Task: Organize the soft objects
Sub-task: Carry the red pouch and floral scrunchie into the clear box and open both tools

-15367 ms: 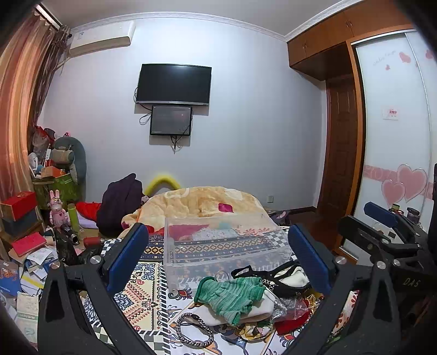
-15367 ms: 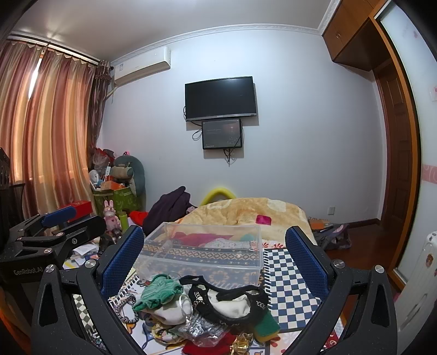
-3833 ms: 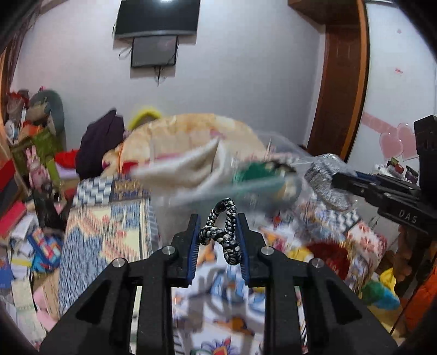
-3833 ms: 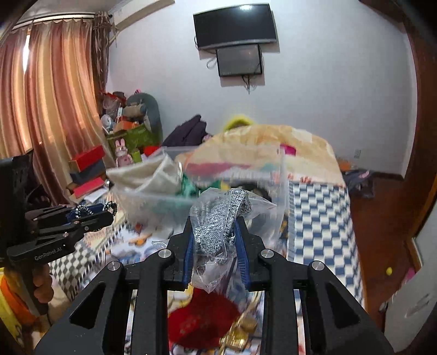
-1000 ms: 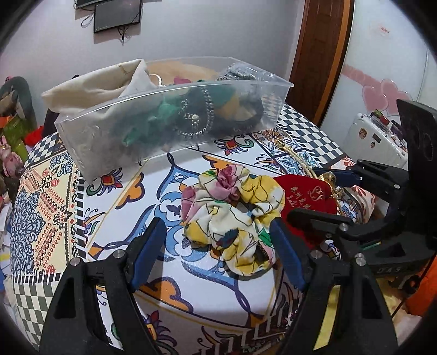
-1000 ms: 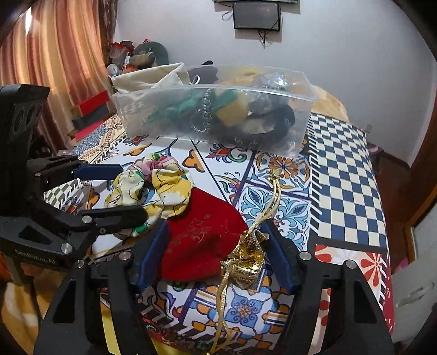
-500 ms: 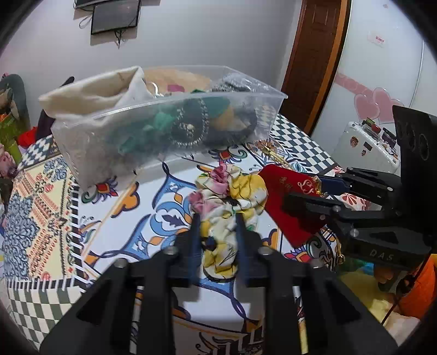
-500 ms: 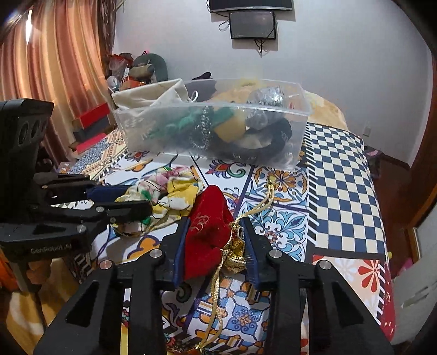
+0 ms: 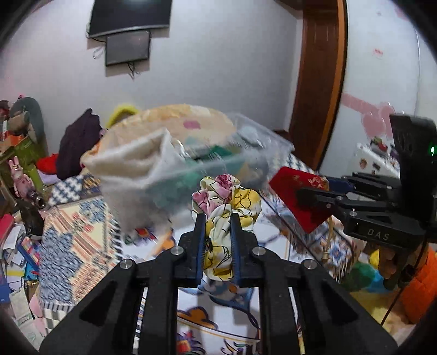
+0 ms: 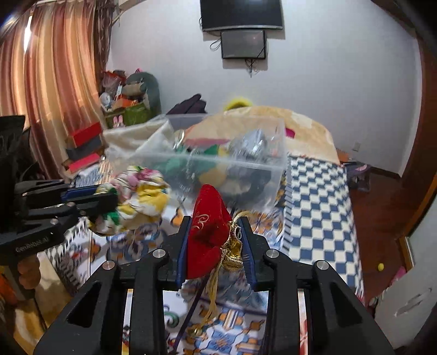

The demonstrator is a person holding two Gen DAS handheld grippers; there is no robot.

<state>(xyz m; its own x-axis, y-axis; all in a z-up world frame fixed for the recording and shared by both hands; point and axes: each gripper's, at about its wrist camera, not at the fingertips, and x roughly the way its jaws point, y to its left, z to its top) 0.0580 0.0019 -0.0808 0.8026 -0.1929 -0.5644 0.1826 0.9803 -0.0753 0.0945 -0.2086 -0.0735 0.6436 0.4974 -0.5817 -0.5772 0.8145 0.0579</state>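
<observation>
1. Bedroom, patterned bedspread (image 10: 314,191) underfoot of everything, wall television (image 10: 240,13) high behind.
2. Clear plastic bin (image 10: 245,169) standing on the bedspread, already stuffed with soft things, cream cloth (image 9: 131,161) draped over its left end.
3. Left gripper (image 9: 217,218) clenched on floral scrunchie (image 9: 226,202), lifted clear of the bedspread, just short of the bin's near wall.
4. Right gripper (image 10: 214,221) clamped on red pouch (image 10: 209,229), gold tassel cord (image 10: 232,248) dangling below.
5. Bin straight ahead of both and slightly higher at the rim; judged equally near. Probably up and forward over the near wall, then release; dangling cord likely to snag the rim.
</observation>
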